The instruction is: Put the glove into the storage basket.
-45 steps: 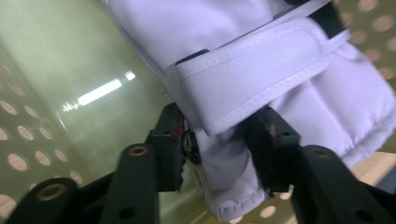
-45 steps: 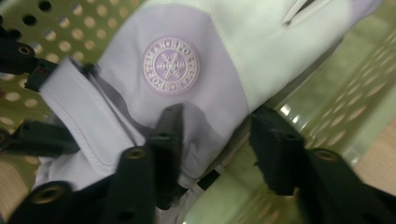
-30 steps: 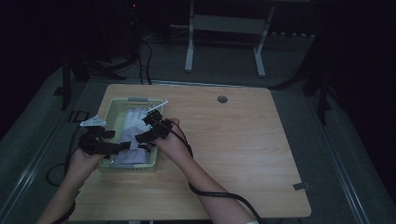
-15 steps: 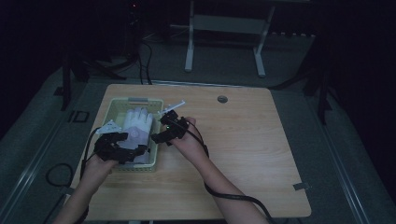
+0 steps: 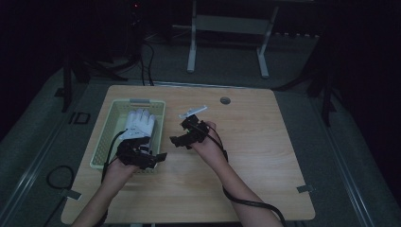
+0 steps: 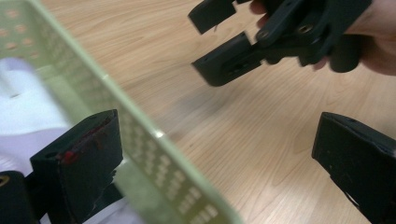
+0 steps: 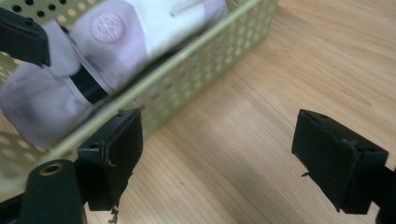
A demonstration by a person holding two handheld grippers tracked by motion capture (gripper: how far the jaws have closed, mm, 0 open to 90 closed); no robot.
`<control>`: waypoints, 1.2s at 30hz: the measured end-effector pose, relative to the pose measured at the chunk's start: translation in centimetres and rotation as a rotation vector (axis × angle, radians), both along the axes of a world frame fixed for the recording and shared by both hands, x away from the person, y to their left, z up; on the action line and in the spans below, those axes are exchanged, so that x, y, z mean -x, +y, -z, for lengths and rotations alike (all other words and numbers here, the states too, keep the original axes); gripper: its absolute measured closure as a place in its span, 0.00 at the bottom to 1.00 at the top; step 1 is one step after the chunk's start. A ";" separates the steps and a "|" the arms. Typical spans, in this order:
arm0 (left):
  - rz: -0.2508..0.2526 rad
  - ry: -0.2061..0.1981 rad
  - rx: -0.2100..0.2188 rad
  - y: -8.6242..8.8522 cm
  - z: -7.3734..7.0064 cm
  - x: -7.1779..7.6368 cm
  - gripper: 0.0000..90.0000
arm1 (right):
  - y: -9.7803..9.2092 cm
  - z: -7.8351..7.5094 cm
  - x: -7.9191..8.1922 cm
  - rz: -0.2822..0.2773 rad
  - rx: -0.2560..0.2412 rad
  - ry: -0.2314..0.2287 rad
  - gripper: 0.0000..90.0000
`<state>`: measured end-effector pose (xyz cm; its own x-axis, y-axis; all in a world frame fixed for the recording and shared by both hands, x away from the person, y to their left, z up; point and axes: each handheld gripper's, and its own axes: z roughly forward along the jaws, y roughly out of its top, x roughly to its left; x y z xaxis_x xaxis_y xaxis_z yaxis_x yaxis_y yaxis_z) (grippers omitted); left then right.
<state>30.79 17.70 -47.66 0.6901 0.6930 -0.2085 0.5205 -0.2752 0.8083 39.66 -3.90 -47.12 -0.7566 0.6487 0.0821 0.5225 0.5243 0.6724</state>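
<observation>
**White glove sits in the green basket**

The room is dark around my wooden worktop [image 5: 246,156]. The white glove [image 5: 138,124] lies in the green basket [image 5: 105,137]. My left tongs [image 5: 150,159] straddle its near rim, spread wide. My right tongs [image 5: 181,135] hang spread over bare wood. That rim blocks any reach inside.

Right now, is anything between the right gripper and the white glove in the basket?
Yes. The basket's perforated green side wall stands between the open right gripper, which is over bare table, and the white glove lying inside. The left gripper also straddles that wall at the near corner.
</observation>
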 end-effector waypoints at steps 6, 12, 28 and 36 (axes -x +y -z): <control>0.023 -0.003 0.009 -1.6 0.2 0.1 0.02 | -2.0 0.8 0.0 0.015 0.009 -0.010 0.18; 0.045 -0.014 0.010 -3.1 0.6 0.5 0.02 | -3.5 1.3 0.1 0.024 0.000 -0.009 0.18; 0.073 -0.042 -0.064 -7.3 2.5 1.6 0.02 | -7.2 3.7 0.9 0.015 -0.014 0.018 0.18; 0.124 -0.044 -0.114 -9.5 3.8 2.1 0.02 | -8.9 5.2 1.5 0.014 -0.030 0.006 0.17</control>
<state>28.66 8.24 -51.50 0.7784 0.6197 -0.1009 0.4418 -0.4265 0.7893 38.19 -12.83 -52.27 -0.7470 0.6563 0.1062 0.5334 0.4964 0.6849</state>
